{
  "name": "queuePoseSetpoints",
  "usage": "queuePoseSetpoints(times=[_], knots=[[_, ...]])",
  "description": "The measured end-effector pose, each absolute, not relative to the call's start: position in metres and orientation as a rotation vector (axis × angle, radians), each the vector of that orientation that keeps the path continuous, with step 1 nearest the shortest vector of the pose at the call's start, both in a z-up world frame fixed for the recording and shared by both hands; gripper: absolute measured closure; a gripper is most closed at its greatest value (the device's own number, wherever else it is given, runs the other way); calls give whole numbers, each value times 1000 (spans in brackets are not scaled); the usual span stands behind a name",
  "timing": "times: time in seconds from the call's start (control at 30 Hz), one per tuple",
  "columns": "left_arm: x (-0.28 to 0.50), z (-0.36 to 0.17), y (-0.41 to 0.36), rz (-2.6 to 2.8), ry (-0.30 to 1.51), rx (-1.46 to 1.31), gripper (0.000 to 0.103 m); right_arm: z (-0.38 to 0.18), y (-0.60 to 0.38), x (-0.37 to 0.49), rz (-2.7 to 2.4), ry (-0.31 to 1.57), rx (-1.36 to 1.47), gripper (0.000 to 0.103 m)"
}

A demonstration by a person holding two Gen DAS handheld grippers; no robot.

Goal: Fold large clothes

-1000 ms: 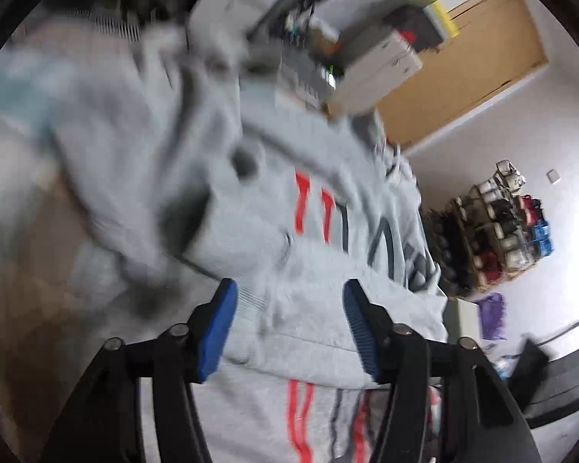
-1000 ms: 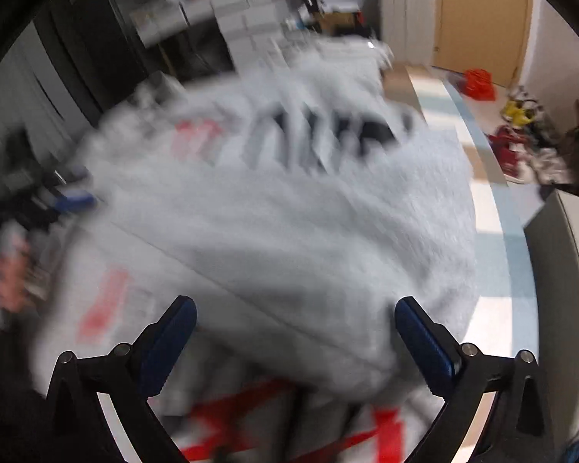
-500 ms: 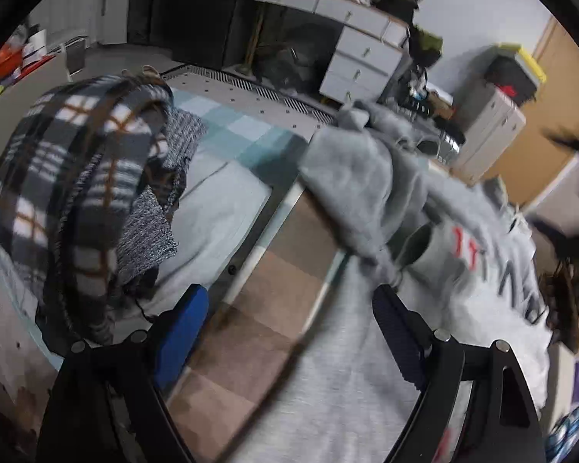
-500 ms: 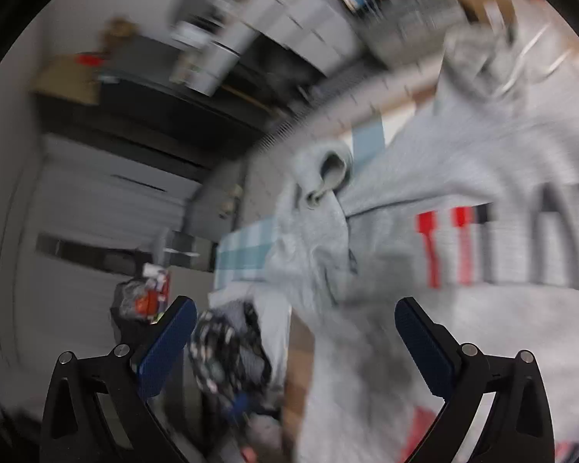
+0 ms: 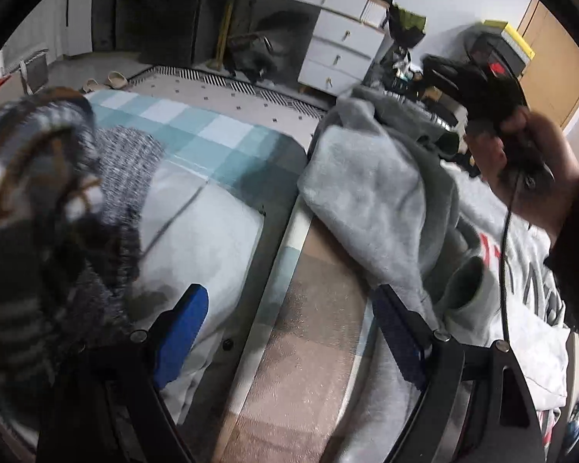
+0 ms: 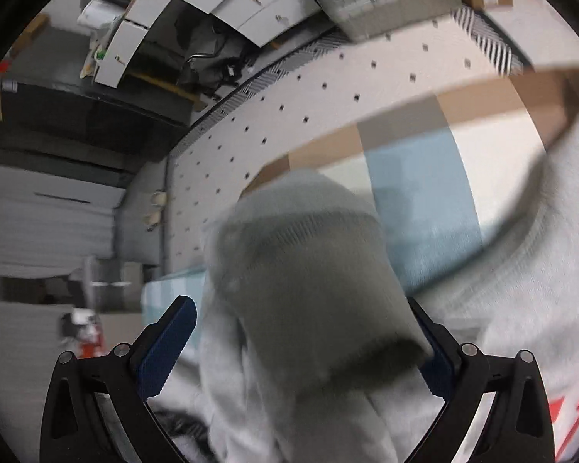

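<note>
A grey sweatshirt (image 5: 366,193) with red and dark letters lies spread on the checked cover (image 5: 308,347), one sleeve bunched toward the left. My left gripper (image 5: 289,335) stands open over bare cover just left of the sweatshirt's edge, with nothing between its blue pads. In the right wrist view, the blurred ribbed sleeve cuff (image 6: 305,270) sits between the wide pads of my right gripper (image 6: 299,347), which is open. The sweatshirt's body (image 6: 540,270) lies to the right. In the left wrist view, a person's hand (image 5: 529,162) holds the right gripper above the sweatshirt.
A pile of plaid and knit clothes (image 5: 38,177) and a white cloth (image 5: 204,231) lie left of the cover. White drawers (image 5: 339,42) and clutter stand at the back. A dotted floor mat (image 6: 289,96) with slippers (image 5: 104,81) lies beyond the bed.
The left gripper let go of the sweatshirt fold, widened, and swung left over the bare cover. The right gripper swept from the sweatshirt's body across to the sleeve cuff.
</note>
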State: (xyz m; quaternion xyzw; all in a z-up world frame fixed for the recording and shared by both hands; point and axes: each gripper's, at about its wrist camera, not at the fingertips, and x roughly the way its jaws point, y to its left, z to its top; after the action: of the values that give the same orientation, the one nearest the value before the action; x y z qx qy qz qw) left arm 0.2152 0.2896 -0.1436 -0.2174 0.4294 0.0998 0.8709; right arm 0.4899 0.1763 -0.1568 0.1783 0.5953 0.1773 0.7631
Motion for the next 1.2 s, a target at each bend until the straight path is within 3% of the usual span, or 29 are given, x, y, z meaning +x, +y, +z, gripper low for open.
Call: queuePoseSetpoints(times=[0.07, 0.1, 0.13, 0.2, 0.47, 0.83, 1.0, 1.1, 1.2], knots=[[213, -144, 291, 214, 898, -467, 19, -156, 193, 490, 345, 1287, 279, 22], [212, -144, 293, 220, 891, -481, 19, -156, 201, 488, 325, 1296, 216, 58], [210, -144, 295, 223, 886, -494, 19, -153, 204, 484, 321, 1296, 184, 74], [209, -143, 297, 236, 879, -510, 19, -136, 212, 476, 334, 1253, 125, 80], [215, -136, 300, 241, 909, -515, 19, -7, 242, 429, 481, 1054, -86, 82], [213, -100, 325, 165, 838, -728, 19, 161, 253, 371, 729, 953, 120, 84], [213, -72, 311, 159, 748, -650, 19, 223, 238, 331, 835, 867, 180, 86], [214, -74, 306, 148, 759, -633, 19, 227, 231, 307, 807, 828, 123, 86], [206, -85, 308, 141, 747, -615, 19, 170, 220, 308, 707, 907, 70, 86]])
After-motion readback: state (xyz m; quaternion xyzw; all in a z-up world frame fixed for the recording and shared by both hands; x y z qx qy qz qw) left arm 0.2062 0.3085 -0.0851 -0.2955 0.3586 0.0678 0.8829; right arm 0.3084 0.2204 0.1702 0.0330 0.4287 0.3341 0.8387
